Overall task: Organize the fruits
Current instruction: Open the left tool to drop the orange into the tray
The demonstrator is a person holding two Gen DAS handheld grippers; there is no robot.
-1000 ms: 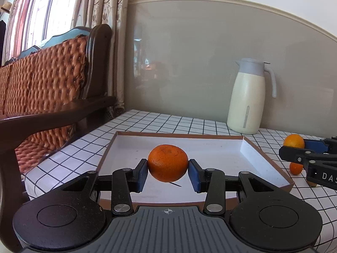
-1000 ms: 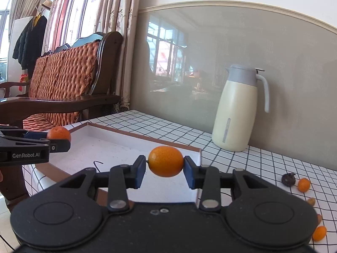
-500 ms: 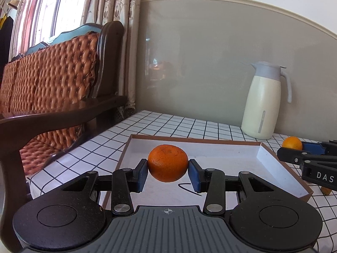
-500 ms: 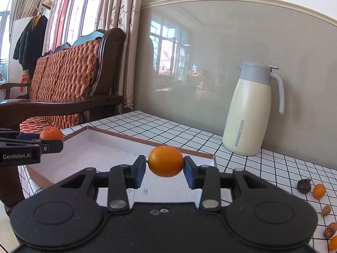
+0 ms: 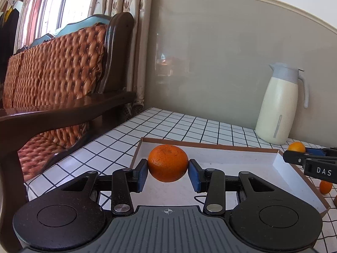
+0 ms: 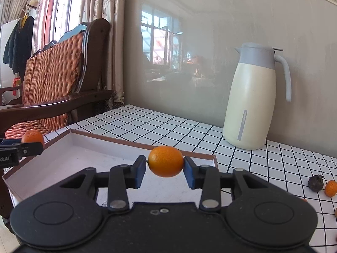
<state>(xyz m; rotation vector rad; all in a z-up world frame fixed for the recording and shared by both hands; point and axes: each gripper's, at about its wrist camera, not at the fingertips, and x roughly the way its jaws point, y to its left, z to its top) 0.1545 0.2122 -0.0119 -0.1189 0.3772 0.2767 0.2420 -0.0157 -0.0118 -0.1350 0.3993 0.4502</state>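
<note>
At frame centre, your left gripper pinches a dimpled round mandarin and your right gripper a smooth oval kumquat, both above the shallow white cardboard tray. Released this high, either could roll over its low rim.

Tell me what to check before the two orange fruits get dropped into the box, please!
1. Left gripper pinches the round, dimpled orange mandarin between its blue pads: ok.
2. Right gripper pinches the smooth oval orange fruit: ok.
3. Shallow white cardboard box with brown rim has bare floor to land on: ok.
4. Mandarin is over the box: ok, at the near left corner.
5. Oval fruit is over the box: cannot tell, it sits close to the right rim.
6. Cream jug with grey lid stands behind, out of the way: ok.
</note>
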